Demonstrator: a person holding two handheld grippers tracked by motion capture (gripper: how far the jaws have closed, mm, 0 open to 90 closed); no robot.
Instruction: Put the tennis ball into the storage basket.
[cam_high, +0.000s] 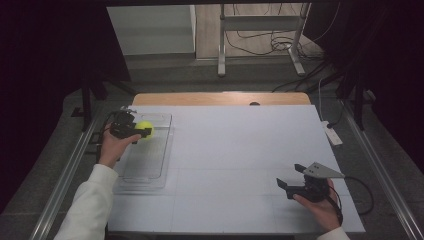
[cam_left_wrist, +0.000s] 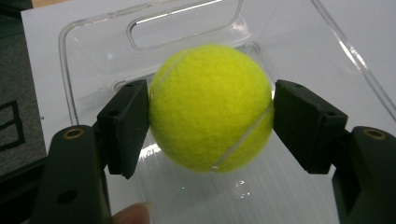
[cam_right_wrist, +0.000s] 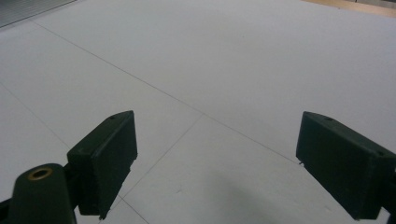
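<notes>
While the left gripper holds the tennis ball over the far end of the clear plastic tray, the thing that matters most for the next move is what lies straight beneath the ball: in the left gripper view the ball hangs above the tray's see-through floor, with the handle cut-out in the tray's far rim just beyond it. The tray's long axis runs away from the person along the left side of the white table, so the ball sits near its far end, well inside the side walls. The jaws are clamped on the ball from both sides, each black pad pressed flat against the felt, spread only as wide as the ball itself. I judge that the ball is about to be set down in the tray, or has just been lifted from it; the pictures do not settle which. The left hand is plainly the one at work, well apart from the other. The right gripper rests near the table's front right corner with its jaws spread wide and nothing between them, and its own view shows bare table ahead of the pads.
</notes>
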